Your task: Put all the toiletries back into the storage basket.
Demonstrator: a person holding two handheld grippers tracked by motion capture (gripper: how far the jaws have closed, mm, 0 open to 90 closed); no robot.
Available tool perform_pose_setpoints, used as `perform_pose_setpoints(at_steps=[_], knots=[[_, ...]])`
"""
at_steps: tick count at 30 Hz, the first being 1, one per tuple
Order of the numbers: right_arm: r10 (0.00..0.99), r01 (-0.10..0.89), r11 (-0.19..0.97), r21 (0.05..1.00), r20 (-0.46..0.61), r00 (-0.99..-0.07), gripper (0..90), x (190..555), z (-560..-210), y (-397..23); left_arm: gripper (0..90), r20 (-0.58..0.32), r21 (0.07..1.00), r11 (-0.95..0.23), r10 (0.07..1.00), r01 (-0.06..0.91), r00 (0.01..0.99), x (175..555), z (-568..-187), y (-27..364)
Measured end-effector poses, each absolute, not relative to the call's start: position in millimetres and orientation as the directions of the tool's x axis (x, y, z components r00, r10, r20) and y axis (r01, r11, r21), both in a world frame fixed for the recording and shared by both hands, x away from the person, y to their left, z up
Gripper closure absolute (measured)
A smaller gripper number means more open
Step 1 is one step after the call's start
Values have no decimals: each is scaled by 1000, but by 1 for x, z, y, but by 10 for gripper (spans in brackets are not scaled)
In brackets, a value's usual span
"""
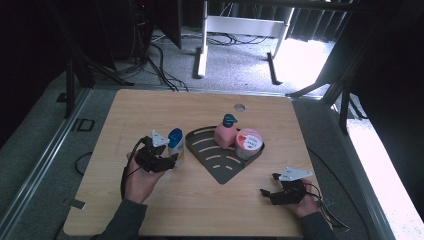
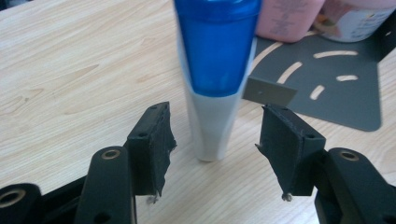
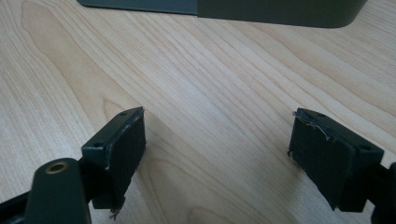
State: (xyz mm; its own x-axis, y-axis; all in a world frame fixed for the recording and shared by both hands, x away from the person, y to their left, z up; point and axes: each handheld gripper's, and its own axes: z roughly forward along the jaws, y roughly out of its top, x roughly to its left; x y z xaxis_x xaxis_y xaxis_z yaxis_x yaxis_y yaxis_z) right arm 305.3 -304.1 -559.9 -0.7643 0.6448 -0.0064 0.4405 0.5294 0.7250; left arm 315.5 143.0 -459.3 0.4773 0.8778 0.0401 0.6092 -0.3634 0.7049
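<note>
A blue and white tube (image 1: 175,145) stands upright on the wooden table, just left of a dark grey corner tray (image 1: 220,167). My left gripper (image 1: 171,160) is open with the tube (image 2: 215,60) between its jaws; in the left gripper view there is a gap at each pad, and neither touches it. My left gripper (image 2: 217,140) points towards the tray (image 2: 345,102). A pink pump bottle (image 1: 226,132) and a white tub with a pink lid (image 1: 248,142) stand in the tray. My right gripper (image 1: 268,185) rests open near the table's front right, with bare wood between its jaws (image 3: 217,149).
The tray's front corner (image 3: 280,9) lies just beyond my right gripper. The tabletop has a round hole (image 1: 239,107) near its far edge. Cables and a white desk frame (image 1: 202,55) are on the floor behind the table.
</note>
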Motion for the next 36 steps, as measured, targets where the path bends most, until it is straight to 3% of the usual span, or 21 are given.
perform_pose_setpoints(at_steps=[16,19,25,36], knots=[[645,441,529,725,-6,-764,183,305,-560,-304,512,34,679,-361,885,638,465,328,-462,151],[644,440,530,725,-7,-765,182,305,-560,-304,444,41,674,-372,881,638,471,332,-460,149],[645,441,529,725,-6,-764,182,305,-560,-304,393,31,676,-380,871,631,491,342,-458,146],[645,440,530,725,-6,-764,182,305,-560,-304,394,40,665,-405,858,627,512,353,-451,138]])
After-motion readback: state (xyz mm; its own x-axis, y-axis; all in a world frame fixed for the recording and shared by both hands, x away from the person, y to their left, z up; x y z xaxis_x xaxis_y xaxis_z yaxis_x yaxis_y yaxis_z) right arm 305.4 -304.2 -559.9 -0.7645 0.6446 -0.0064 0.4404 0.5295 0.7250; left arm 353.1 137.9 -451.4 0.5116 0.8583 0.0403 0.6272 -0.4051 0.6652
